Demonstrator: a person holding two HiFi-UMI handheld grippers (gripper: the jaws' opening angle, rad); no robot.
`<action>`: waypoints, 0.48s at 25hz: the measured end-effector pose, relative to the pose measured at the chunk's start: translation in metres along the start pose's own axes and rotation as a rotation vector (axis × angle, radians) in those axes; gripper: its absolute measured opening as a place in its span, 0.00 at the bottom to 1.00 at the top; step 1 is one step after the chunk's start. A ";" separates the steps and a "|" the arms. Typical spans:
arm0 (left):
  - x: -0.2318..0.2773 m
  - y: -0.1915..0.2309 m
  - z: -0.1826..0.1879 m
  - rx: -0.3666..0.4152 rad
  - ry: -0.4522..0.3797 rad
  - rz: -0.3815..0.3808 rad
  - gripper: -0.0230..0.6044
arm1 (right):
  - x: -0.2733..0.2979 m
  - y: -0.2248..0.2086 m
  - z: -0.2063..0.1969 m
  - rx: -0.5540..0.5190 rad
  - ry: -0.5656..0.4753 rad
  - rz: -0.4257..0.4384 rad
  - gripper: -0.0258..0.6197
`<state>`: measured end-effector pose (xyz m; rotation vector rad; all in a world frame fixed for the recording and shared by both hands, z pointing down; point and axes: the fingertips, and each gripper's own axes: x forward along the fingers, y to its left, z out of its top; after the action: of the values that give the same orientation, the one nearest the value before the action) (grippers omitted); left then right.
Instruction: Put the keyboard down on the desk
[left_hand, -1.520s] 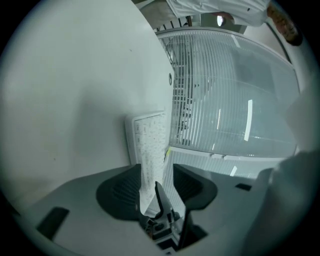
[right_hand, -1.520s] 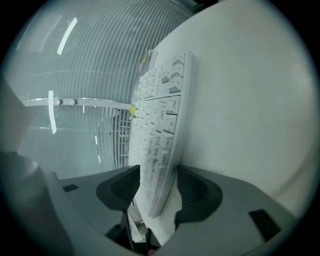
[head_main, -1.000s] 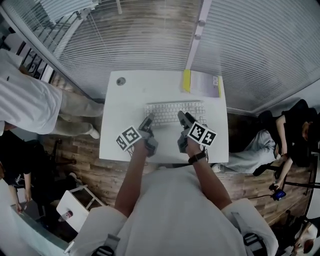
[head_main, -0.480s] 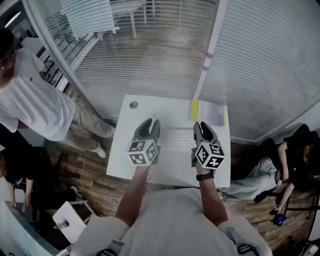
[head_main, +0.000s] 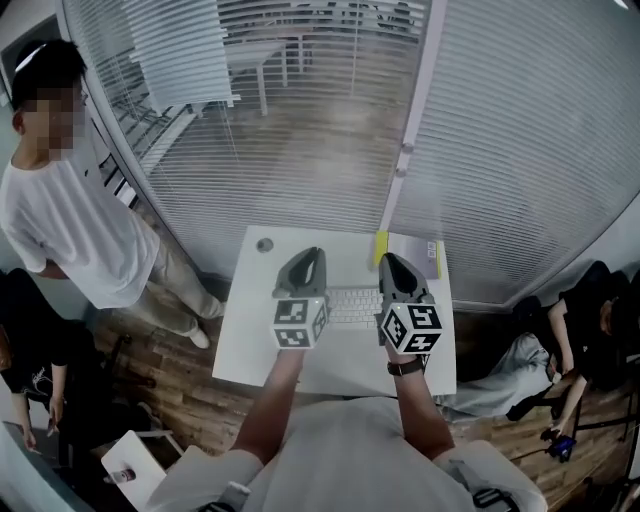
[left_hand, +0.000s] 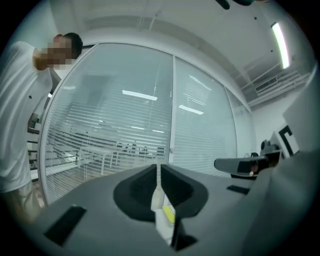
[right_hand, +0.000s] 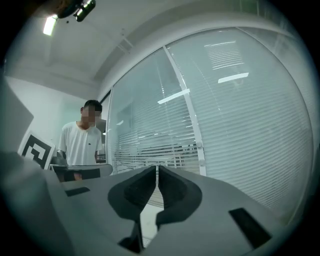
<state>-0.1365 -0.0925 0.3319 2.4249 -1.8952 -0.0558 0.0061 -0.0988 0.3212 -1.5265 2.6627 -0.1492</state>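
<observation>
Since the keyboard (head_main: 352, 305) lies flat on the surface (head_main: 250, 345), placement looks complete. The left gripper (head_main: 310, 256) and right gripper (head_main: 390, 262) hover above it, jaws pressed together, holding nothing; 0 steps appear left.

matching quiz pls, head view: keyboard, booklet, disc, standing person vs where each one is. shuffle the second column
Things:
1. keyboard
2. booklet
3. disc
4. standing person

Places:
A. far right corner of the desk
B. on the floor, left of the desk
C. far left corner of the desk
D. flat on the middle of the desk

Pairs: 1-D, 2-A, 3-C, 4-B
</observation>
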 end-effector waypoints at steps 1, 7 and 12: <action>0.000 0.001 0.002 0.009 -0.004 0.008 0.09 | 0.001 0.001 0.003 -0.014 -0.004 -0.003 0.08; -0.004 -0.013 0.012 0.002 -0.023 -0.009 0.08 | -0.014 -0.011 0.017 -0.030 -0.016 -0.044 0.07; -0.003 -0.015 0.014 -0.006 -0.040 0.002 0.08 | -0.019 -0.016 0.017 -0.035 -0.020 -0.057 0.07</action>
<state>-0.1237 -0.0860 0.3167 2.4365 -1.9110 -0.1101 0.0313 -0.0919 0.3069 -1.6063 2.6207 -0.0906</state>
